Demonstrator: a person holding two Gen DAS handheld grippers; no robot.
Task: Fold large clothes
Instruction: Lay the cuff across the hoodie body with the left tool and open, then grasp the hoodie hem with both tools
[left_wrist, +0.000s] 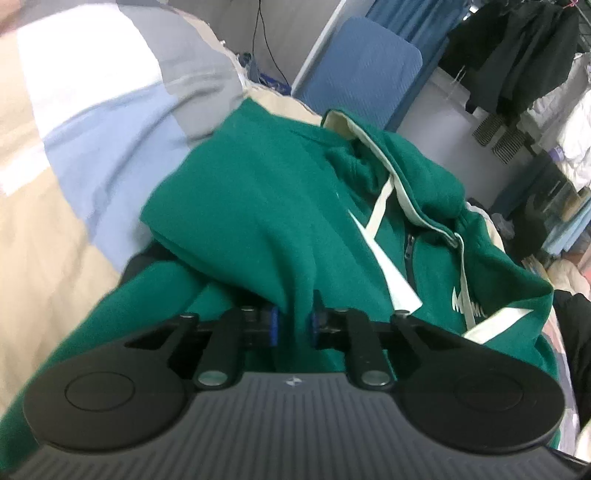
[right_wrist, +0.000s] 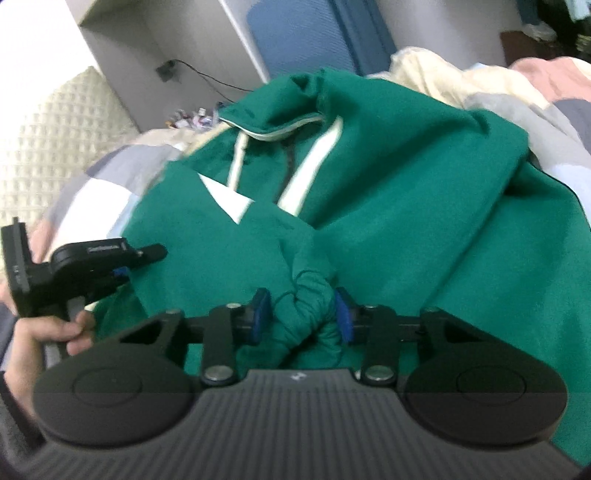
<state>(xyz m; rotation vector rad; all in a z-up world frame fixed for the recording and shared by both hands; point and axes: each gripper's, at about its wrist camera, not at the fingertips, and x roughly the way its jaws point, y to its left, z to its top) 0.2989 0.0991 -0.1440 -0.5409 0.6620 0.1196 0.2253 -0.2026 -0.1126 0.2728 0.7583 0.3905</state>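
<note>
A large green hoodie (left_wrist: 266, 206) with cream stripes, drawstrings and a zip lies crumpled on a patchwork bed cover (left_wrist: 55, 155). It also fills the right wrist view (right_wrist: 406, 192). My left gripper (left_wrist: 293, 323) is shut on a fold of the green fabric, which drapes over its blue pads. My right gripper (right_wrist: 303, 314) is closed around a bunched green cuff or sleeve end (right_wrist: 306, 302) held between its blue pads. The left gripper also shows in the right wrist view (right_wrist: 122, 271), held in a hand at the hoodie's left edge.
A blue padded board (left_wrist: 362, 70) leans on the wall behind the bed. Dark clothes (left_wrist: 517, 48) hang at the right, with piles of laundry (left_wrist: 569, 147) below. A cable (right_wrist: 207, 79) runs from a wall socket. A cream quilted cushion (right_wrist: 55, 147) sits at the left.
</note>
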